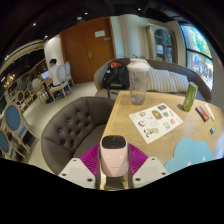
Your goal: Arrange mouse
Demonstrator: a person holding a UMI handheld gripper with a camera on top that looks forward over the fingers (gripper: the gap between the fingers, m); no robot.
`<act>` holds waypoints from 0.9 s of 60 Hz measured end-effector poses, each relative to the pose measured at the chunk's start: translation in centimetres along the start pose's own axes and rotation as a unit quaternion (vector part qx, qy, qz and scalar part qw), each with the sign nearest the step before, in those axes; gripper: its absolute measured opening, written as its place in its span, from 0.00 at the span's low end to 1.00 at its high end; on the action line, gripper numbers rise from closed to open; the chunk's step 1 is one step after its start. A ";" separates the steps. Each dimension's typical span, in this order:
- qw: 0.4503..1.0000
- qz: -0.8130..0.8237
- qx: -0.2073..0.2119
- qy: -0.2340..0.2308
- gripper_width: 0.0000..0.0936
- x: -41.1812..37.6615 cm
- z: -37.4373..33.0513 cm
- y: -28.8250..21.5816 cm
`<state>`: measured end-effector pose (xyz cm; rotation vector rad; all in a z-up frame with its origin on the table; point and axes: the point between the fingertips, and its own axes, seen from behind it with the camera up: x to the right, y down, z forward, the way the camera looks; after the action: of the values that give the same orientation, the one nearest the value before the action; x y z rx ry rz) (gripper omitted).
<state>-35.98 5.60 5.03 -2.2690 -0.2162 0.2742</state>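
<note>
Pink-and-white mouse [114,155] sits pinched between the fingers [114,170], magenta pads pressing both its sides, held above the near edge of the wooden worktop [135,112]. Ahead on the worktop: printed sheet [156,122], clear plastic bottle [136,84], green bottle [189,96] further off by the window side. Light-blue shape [192,153] close beside the fingers. Grey tufted chair [70,125] just off the worktop's other side.

Pink-and-white mouse [115,155] sits upright between the claw's [115,166] pads.
</note>
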 end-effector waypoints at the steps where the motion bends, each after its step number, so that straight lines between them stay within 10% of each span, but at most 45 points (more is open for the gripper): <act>1: 1.000 -0.011 0.012 0.002 0.39 0.3 -0.8 -1.2; 14: 0.990 -0.006 0.126 0.067 0.39 15.4 -10.2 -9.6; 40: 0.991 0.036 -0.009 0.126 0.41 30.6 -6.2 8.3; 54: 0.988 0.047 -0.031 0.145 0.61 31.0 -6.3 8.6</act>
<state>-3.96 3.06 -1.39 -2.3509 0.0349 -0.0165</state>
